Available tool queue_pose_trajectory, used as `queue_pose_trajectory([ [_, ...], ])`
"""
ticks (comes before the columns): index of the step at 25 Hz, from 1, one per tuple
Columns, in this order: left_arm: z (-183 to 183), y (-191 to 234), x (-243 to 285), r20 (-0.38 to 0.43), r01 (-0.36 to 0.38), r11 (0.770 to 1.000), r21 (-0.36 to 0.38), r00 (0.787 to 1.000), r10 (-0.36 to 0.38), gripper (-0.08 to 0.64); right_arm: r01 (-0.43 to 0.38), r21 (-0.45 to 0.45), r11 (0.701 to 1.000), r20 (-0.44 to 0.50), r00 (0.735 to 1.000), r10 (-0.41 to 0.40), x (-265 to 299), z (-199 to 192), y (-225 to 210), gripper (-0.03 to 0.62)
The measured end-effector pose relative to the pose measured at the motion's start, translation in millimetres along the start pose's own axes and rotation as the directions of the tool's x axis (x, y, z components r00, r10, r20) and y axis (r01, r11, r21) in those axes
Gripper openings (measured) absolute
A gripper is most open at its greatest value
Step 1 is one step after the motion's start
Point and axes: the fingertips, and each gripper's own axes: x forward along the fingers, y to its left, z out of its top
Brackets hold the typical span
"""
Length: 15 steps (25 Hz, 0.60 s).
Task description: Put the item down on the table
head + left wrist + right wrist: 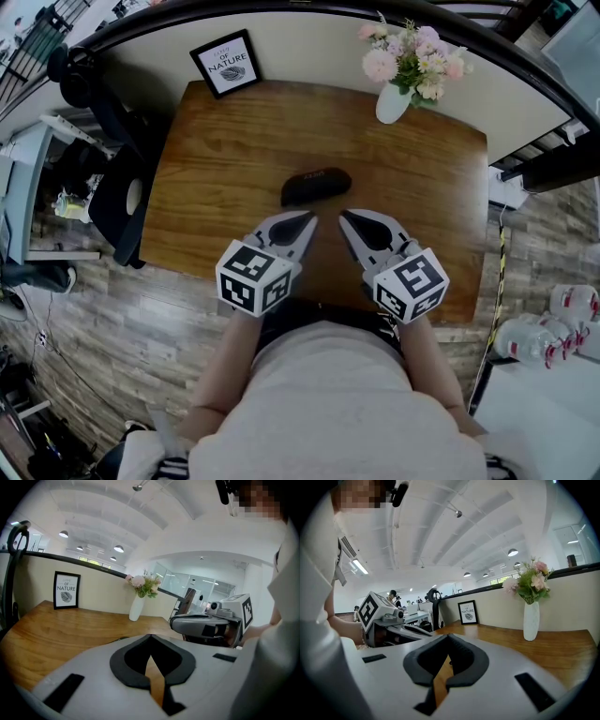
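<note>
A black oblong case lies on the wooden table, near its middle, with nothing touching it. My left gripper hovers just short of the case on its near left side, with its jaws shut and empty. My right gripper sits beside it, near right of the case, and its jaws also meet with nothing between them. In the left gripper view the tips are closed over bare wood. The right gripper view shows closed tips too.
A framed print leans on the wall at the back left of the table. A white vase of flowers stands at the back right. A dark chair is off the left edge, and several water bottles lie on the floor at right.
</note>
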Motion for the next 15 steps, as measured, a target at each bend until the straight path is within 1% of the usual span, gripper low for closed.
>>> queue_pose_trajectory([
  [15, -4.3, 5.2, -2.0, -0.002, -0.005, 1.000, -0.013, 1.000, 0.005, 0.012, -0.008, 0.000, 1.000, -0.017, 1.000, 0.008, 4.8, -5.5, 5.4, 0.009],
])
